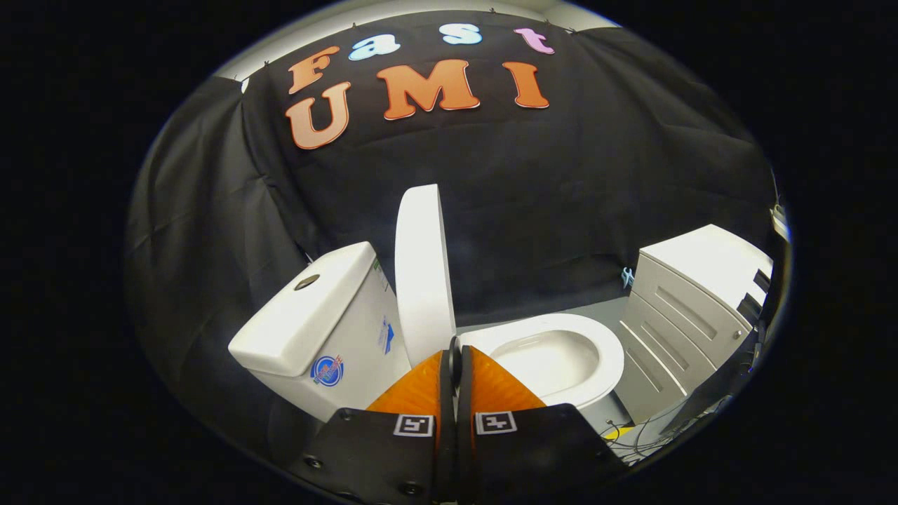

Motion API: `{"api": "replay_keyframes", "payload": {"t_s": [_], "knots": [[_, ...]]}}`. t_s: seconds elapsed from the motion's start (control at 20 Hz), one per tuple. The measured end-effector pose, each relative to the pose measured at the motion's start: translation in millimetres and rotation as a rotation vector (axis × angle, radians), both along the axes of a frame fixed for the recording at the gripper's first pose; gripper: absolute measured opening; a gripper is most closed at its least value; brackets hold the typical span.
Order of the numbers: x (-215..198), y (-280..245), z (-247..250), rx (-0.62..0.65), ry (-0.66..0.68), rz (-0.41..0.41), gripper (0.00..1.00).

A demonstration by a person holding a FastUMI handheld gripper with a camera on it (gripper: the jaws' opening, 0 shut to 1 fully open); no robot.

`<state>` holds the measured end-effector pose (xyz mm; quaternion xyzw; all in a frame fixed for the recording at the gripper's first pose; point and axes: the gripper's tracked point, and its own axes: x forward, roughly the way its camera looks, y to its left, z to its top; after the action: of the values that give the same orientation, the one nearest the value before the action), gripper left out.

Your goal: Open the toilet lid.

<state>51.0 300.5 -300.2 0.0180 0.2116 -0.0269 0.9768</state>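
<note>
**Q:** So where was the lid at that point?

**Me:** The toilet lid point(423, 270) was standing upright in the middle of the frame, edge-on to me, between the tank point(319, 315) at lower left and the open seat point(561, 354) at lower right. I couldn't tell if it was actually leaning on the tank or just balancing.

**Q:** And your hand-held gripper?

**Me:** The hand-held gripper point(456, 351) was narrow, orange fingers point(414, 393) pressed together with nothing between them, tips right at the lid's bottom edge.

**Q:** What worried you?

**Me:** Honestly, if the lid wasn't past its tipping point, pulling away could've let it drop back and slam the seat. Bumping its base with the tips looked risky too. The cabinet point(691, 308) at right was well apart, so no issue there.
</note>
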Motion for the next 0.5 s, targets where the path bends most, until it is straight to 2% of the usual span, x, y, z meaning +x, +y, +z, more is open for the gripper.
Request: {"api": "replay_keyframes", "payload": {"t_s": [0.5], "knots": [[-0.8, 49.5, -7.6, -0.068, 0.000, 0.087, 0.08]]}}
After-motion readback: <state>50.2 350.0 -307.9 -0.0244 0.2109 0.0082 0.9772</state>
